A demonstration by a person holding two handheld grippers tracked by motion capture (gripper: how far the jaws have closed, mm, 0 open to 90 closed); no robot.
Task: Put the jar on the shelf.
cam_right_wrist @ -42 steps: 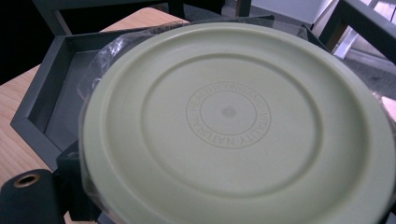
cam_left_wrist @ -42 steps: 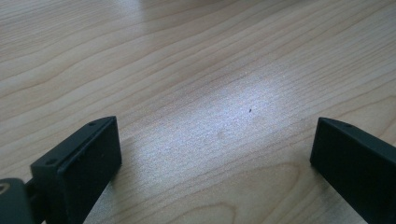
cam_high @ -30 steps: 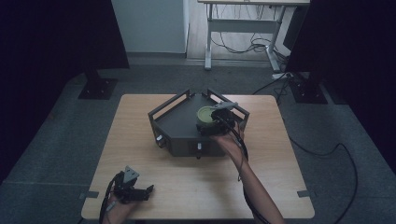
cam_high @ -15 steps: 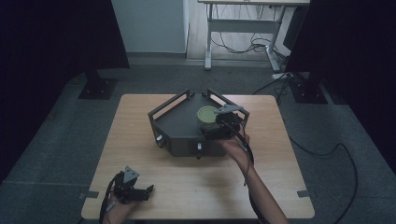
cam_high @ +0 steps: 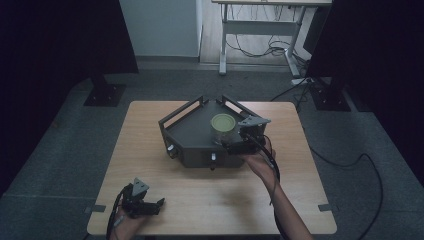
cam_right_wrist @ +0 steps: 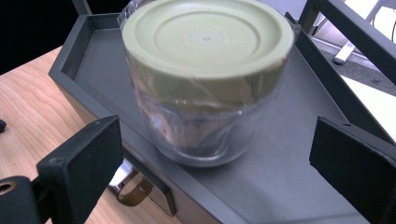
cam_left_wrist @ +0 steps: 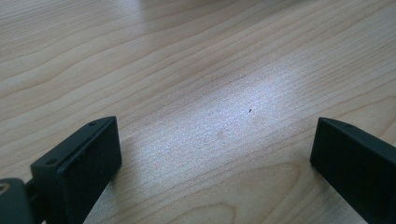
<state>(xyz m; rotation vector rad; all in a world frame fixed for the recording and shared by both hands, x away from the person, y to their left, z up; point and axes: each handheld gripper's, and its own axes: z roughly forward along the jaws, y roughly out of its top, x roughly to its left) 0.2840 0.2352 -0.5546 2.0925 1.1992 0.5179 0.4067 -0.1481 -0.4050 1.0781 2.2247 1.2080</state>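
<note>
A clear glass jar (cam_high: 223,128) with a pale green lid stands upright in a dark grey tray (cam_high: 187,135) with railed sides at the middle of the wooden table (cam_high: 150,150). My right gripper (cam_high: 236,143) is at the tray's near right edge, open, its jaws short of the jar. In the right gripper view the jar (cam_right_wrist: 205,79) stands just ahead of my right gripper (cam_right_wrist: 215,172), apart from both jaws, on the tray floor (cam_right_wrist: 289,154). My left gripper (cam_high: 155,206) rests near the table's front left corner. It is open (cam_left_wrist: 215,163) over bare wood (cam_left_wrist: 205,70).
The tray's front wall carries small metal knobs (cam_high: 213,158) and a latch (cam_right_wrist: 133,189). Raised rails (cam_high: 182,111) run along the tray's back sides. A cable (cam_high: 272,165) trails along the person's right forearm. Black stands and a desk stand on the floor beyond the table.
My right gripper has drawn back a little from the jar toward the tray's near edge. The jar and the left gripper have not moved.
</note>
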